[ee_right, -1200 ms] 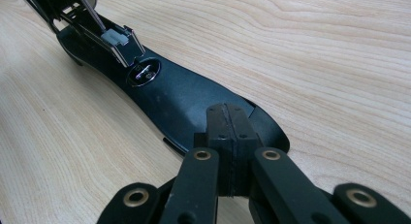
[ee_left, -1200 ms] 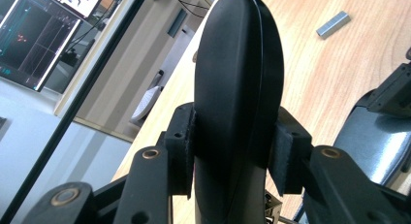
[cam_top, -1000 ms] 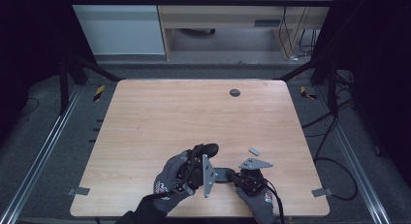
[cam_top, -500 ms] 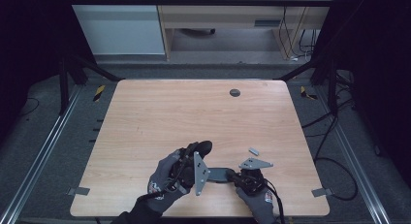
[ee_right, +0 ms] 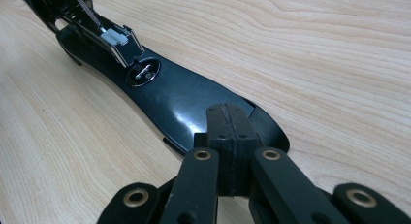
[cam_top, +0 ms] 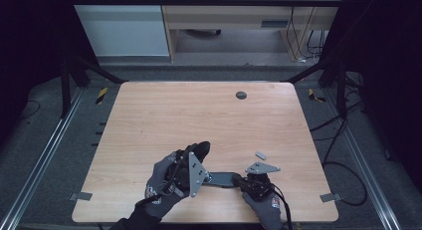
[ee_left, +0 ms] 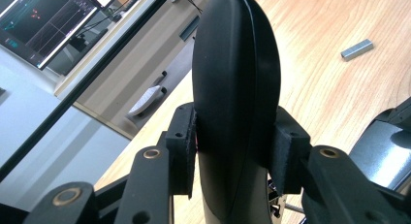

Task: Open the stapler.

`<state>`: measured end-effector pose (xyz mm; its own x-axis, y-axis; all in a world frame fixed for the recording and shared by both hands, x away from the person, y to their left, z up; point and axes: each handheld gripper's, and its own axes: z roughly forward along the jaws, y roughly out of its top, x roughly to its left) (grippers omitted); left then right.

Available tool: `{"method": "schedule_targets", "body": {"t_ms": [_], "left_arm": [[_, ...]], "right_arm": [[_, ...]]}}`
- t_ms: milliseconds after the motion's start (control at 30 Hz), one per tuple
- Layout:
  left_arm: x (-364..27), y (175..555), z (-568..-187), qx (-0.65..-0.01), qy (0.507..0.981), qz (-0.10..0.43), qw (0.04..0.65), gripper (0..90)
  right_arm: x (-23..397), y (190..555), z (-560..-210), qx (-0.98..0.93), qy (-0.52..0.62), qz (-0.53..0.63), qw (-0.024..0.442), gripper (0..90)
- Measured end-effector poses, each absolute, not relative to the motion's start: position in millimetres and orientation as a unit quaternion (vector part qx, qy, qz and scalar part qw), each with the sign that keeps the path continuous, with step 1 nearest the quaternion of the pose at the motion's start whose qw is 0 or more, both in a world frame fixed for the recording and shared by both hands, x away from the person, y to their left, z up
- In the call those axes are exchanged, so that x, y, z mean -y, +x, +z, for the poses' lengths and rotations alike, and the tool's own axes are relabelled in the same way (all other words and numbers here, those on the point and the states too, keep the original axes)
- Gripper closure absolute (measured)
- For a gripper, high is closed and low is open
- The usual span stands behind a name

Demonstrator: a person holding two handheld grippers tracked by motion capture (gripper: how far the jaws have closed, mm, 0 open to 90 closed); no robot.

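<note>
1. The left gripper (ee_left: 232, 166), seen in the left gripper view, has its two padded jaws pressed against the sides of a black stapler top arm (ee_left: 236, 88), which rises up the middle of that frame.
2. In the high view the left gripper (cam_top: 195, 163) sits in the lower middle of the frame, in a gloved left hand (cam_top: 166, 182), with the black arm (cam_top: 199, 150) lifted and tilted above the table (cam_top: 164, 110).
3. The right gripper (ee_right: 228, 136) shows its jaws fully closed, pad against pad, in the lower centre of the right gripper view. Their tips rest on the near end of the flat stapler base (ee_right: 179, 103).
4. The base runs from there to the upper left of that frame, where the open hinge and a small white part (ee_right: 114, 37) show.
5. In the high view the right gripper (cam_top: 251, 182) lies at the lower right of centre, and the base (cam_top: 221, 179) lies flat between the two hands.
6. A small grey block of staples (cam_top: 260, 155) lies on the wood just right of centre; it also appears at the upper right of the left gripper view (ee_left: 357, 49).
7. No brand or label can be read on the stapler. The writing on the glove cuffs is too small to read.
</note>
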<state>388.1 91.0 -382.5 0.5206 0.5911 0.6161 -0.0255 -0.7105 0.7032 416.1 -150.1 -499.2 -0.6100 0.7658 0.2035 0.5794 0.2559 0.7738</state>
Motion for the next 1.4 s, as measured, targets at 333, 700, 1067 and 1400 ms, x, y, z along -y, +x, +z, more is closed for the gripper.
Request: {"method": "schedule_targets", "body": {"t_ms": [333, 700, 1067, 1400], "left_arm": [[-97, 388, -380, -0.186, 0.799, 0.455, 0.346, 59.1], [-102, 387, -380, -0.193, 0.794, 0.458, 0.349, 59.2], [-110, 387, -377, -0.205, 0.787, 0.459, 0.357, 59.0], [-119, 386, -375, -0.216, 0.782, 0.459, 0.363, 58.6]], "right_arm": [[150, 416, -499, -0.785, 0.429, 0.434, 0.107, 90.0], [149, 416, -499, -0.785, 0.429, 0.435, 0.106, 90.0], [149, 416, -499, -0.785, 0.43, 0.435, 0.103, 90.0], [149, 416, -499, -0.787, 0.425, 0.435, 0.107, 90.0]]}}
